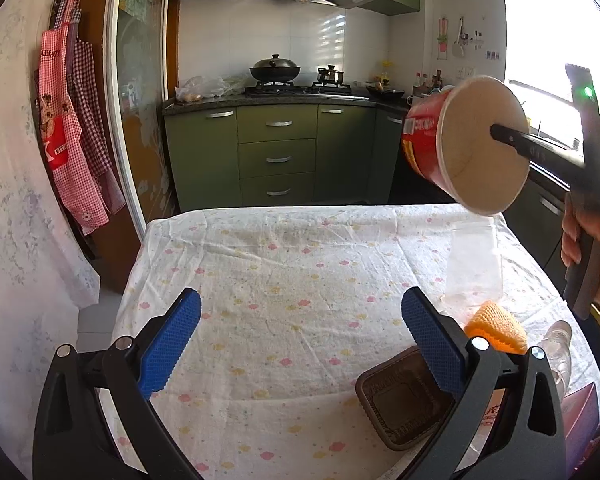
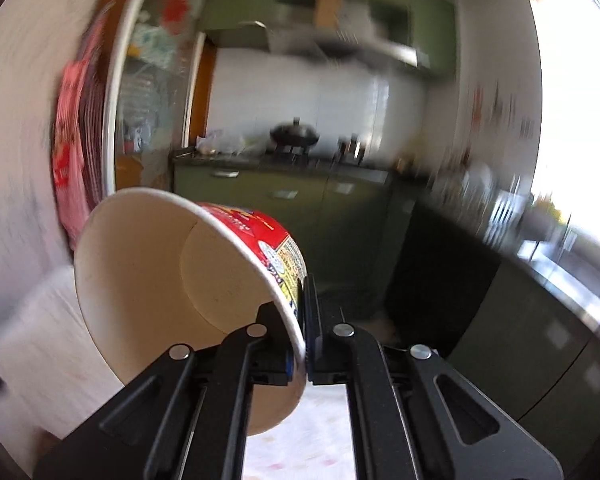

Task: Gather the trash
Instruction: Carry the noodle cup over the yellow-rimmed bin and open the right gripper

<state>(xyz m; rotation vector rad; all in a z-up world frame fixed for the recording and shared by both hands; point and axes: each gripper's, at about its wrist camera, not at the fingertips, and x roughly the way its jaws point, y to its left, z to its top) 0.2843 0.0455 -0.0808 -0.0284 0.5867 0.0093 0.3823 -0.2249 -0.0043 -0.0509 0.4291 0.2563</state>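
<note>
Left wrist view: the left gripper (image 1: pixel 300 344) gapes wide, empty, low in frame over the table (image 1: pixel 260 264); the noodle cup (image 1: pixel 459 144) hangs upper right. Right wrist view: the right gripper (image 2: pixel 303 320) pinches the cup's rim at lower centre. I'd carry it steadily, pinch kept tight.

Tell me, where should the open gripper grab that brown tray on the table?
Grip the brown tray by its raised rim, probably the near-left edge, coming down from above. It lies flat and open side up on the table, so only the thin rim fits between the left gripper jaws.
</note>
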